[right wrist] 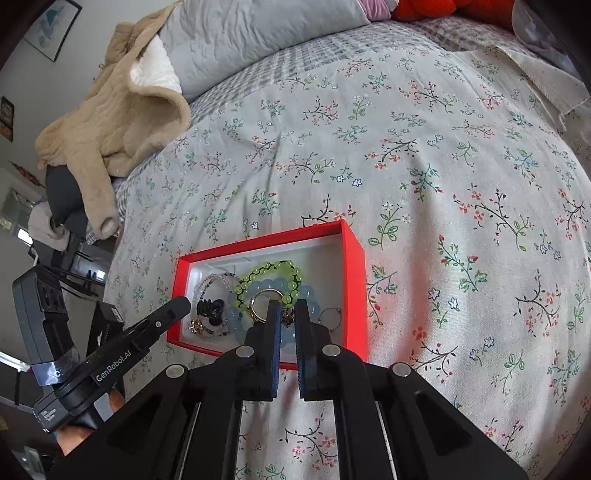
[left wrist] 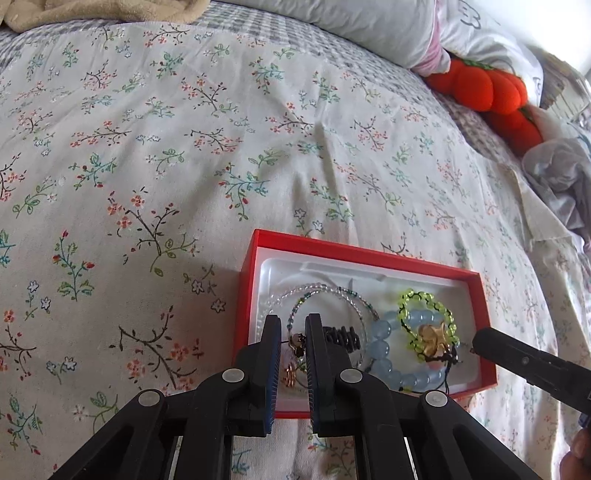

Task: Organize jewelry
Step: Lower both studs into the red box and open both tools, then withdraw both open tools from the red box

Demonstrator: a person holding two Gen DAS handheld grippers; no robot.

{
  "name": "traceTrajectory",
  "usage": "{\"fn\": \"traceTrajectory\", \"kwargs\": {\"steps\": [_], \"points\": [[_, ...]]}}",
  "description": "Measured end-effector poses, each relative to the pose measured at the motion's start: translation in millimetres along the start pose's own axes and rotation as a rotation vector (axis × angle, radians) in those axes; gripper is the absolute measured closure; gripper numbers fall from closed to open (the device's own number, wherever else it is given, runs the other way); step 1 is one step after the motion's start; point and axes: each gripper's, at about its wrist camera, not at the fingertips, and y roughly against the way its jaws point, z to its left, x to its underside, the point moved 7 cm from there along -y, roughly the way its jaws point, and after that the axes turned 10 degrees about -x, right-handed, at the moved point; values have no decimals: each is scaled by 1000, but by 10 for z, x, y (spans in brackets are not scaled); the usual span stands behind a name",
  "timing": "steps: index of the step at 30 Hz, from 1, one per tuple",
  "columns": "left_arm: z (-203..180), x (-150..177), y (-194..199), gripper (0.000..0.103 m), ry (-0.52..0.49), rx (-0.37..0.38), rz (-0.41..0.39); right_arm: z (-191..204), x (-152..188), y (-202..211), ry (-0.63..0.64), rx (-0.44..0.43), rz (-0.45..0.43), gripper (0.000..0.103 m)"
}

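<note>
A red box [left wrist: 369, 254] with a white tray lies on the floral bedspread; it also shows in the right wrist view [right wrist: 354, 258]. It holds a pale blue bead bracelet [left wrist: 384, 347], a yellow-green bead bracelet [left wrist: 410, 295], a clear bead strand [left wrist: 317, 290], a black piece [left wrist: 340, 334] and a gold charm [left wrist: 430, 338]. My left gripper [left wrist: 291, 325] hovers over the box's left end, jaws slightly apart, nothing visibly held. My right gripper [right wrist: 286, 308] is over the blue bracelet [right wrist: 236, 317] and gold ring [right wrist: 264, 295], jaws narrowly apart, nothing visibly clamped.
Grey pillows [left wrist: 351, 22] and an orange plush toy [left wrist: 487, 88] lie at the bed's far right. A beige jacket [right wrist: 110, 122] lies at the bed's left edge. Floral bedspread [left wrist: 184, 147] stretches beyond the box.
</note>
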Motion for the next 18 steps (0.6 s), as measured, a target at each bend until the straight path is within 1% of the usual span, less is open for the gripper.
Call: {"fn": "traceTrajectory", "kwargs": {"steps": [5,7,9,11,13,15,18], "points": [[-4,-34,13,95,2,-4,-36,24,-55,-39,5,-3,-3,96],[-1,-38,24,94,13,-9,-33,23,-94,-24,-6,-5,-22,94],[-17,-29,56,89,18,-6,-30,20,-108,-11,-16,-6,-24,94],[-45,-11,115,79,7,-9,-42,32,-103,17,-11,-4,-21,92],[-62,9,185,76,-8,-19,-55,43,-87,66,2,7,-26,87],[-68,40,255,74,-15,-24,-62,56,-53,119,10,6,-26,86],[-70,116,342,64,-35,-38,-77,77,28,192,31,13,-22,86]]}}
